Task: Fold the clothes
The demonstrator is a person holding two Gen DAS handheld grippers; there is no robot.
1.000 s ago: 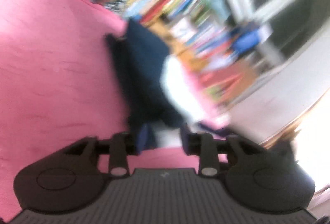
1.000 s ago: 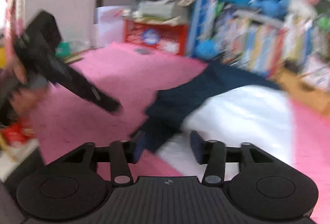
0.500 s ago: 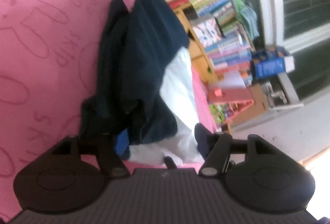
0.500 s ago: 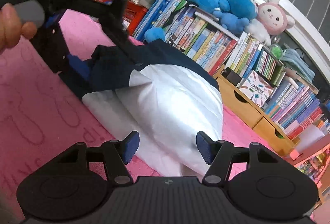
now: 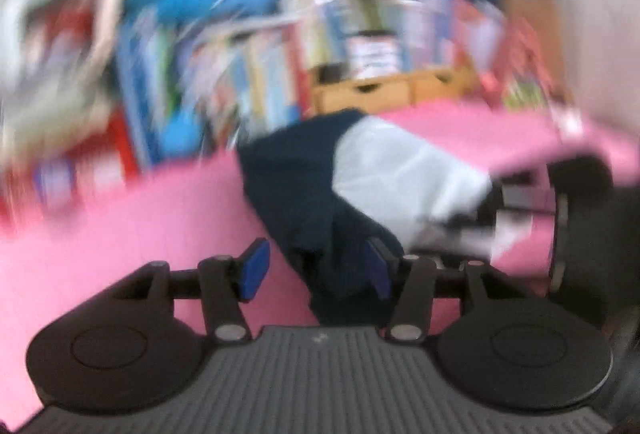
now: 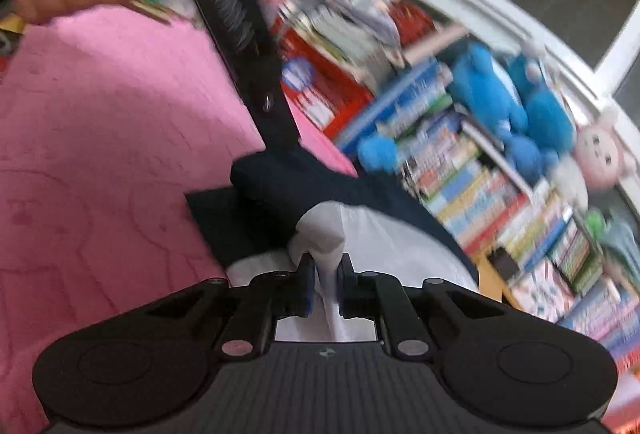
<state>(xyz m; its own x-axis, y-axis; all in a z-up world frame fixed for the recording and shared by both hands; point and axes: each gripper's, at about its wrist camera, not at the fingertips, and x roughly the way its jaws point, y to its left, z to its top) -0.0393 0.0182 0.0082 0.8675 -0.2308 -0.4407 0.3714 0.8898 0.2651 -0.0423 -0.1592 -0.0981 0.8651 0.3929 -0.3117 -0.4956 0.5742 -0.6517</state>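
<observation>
One navy-and-white garment (image 6: 372, 230) between two hand-held grippers

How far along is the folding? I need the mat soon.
Barely started: the navy and white garment lies bunched on the pink mat. The right gripper has just closed on its white edge; the left gripper, open, straddles the navy end. Every fold remains.

Right tongs (image 6: 324, 284) just closed — pinching white fabric (image 6: 326, 234) (previously apart), left tongs (image 5: 316, 270) narrowing
</observation>
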